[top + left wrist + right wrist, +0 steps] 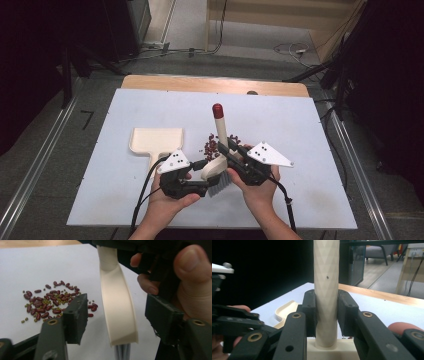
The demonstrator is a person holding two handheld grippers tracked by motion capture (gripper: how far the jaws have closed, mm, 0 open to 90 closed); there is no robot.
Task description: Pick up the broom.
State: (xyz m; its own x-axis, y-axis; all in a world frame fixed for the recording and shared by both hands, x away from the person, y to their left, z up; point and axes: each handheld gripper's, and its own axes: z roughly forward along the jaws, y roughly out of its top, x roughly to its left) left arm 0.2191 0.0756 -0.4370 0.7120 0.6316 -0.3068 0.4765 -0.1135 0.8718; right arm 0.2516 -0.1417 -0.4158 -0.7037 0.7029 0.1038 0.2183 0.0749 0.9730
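brush (pixel 326 290) handle clamped by right gripper (pixel 326 315); left gripper view adds beans (pixel 50 301).

Grey floor (pixel 45 150); cables (pixel 292 49); chair (pixel 375 250) beyond table.

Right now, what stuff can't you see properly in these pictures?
- Brush bristles: in the high view, mostly hidden behind the right gripper and left gripper; in the left gripper view, cut off by the bottom edge.
- Dustpan handle: in the high view, its end is covered by the left gripper's grey plate.
- Beans: in the high view, too small to tell the green ones apart.
- Brush top: in the right gripper view, cut off by the upper edge.
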